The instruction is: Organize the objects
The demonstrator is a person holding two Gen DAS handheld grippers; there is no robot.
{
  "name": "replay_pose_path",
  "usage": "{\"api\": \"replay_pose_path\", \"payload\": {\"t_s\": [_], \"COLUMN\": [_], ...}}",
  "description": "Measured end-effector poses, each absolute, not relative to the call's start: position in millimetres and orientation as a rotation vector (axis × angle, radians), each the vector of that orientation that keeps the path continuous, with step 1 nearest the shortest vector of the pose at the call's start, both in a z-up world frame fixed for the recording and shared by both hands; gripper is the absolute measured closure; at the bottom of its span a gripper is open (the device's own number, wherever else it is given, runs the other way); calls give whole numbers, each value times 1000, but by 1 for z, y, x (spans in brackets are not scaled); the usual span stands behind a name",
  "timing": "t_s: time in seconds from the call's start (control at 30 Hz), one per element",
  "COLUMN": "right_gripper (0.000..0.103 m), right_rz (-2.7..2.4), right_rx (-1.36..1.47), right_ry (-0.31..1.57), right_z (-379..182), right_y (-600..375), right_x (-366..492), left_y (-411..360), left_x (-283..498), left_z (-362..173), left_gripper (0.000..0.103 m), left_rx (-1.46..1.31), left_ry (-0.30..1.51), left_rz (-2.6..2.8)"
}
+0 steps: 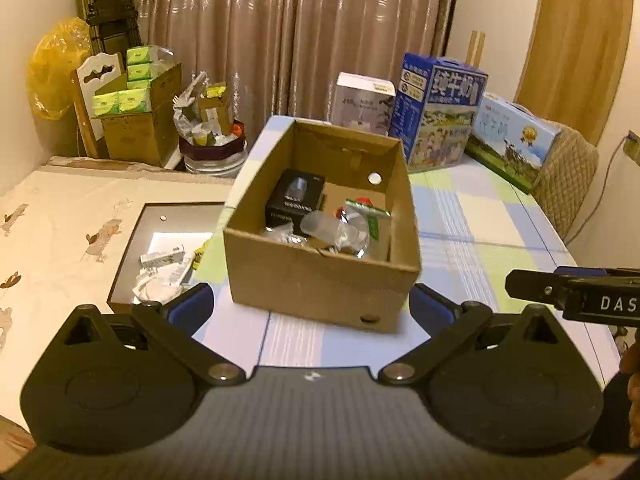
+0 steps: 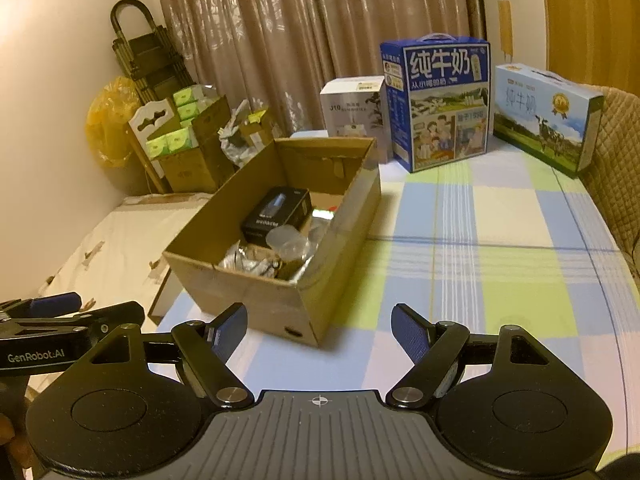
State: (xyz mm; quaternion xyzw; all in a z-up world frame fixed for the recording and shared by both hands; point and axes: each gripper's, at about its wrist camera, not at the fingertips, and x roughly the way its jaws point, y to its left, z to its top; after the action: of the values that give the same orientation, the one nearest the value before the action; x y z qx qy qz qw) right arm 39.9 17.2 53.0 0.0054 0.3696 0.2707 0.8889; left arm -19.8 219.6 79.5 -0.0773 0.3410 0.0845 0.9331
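I hold both the left gripper (image 1: pixel 311 307) and right gripper (image 2: pixel 319 334) spread and empty, just short of the cardboard box (image 1: pixel 320 280), which holds the gathered items. Next, probably shifting it.

Left gripper (image 1: pixel 311 308) spread wide, empty; cardboard box (image 1: pixel 320 276) at 12 o'clock on the checkered table (image 1: pixel 480 248), black carton (image 1: pixel 295 200) inside.

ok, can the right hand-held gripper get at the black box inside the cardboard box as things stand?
Probably yes. The right hand-held gripper is open and empty, the cardboard box has no lid, and the black box sits on top of the clutter. It would have to come down over the near wall.
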Motion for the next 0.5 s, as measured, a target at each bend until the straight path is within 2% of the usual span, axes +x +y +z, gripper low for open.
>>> {"api": "replay_pose_path", "payload": {"t_s": [0.5], "right_gripper": [27], "right_rz": [554], "right_rx": [6], "right_ry": [811], "right_z": [40], "right_y": [4], "right_x": [25], "left_y": [196], "left_x": [-29], "left_z": [72], "left_gripper": [1], "left_rx": [-98], "left_ry": [724], "left_rz": [175]}}
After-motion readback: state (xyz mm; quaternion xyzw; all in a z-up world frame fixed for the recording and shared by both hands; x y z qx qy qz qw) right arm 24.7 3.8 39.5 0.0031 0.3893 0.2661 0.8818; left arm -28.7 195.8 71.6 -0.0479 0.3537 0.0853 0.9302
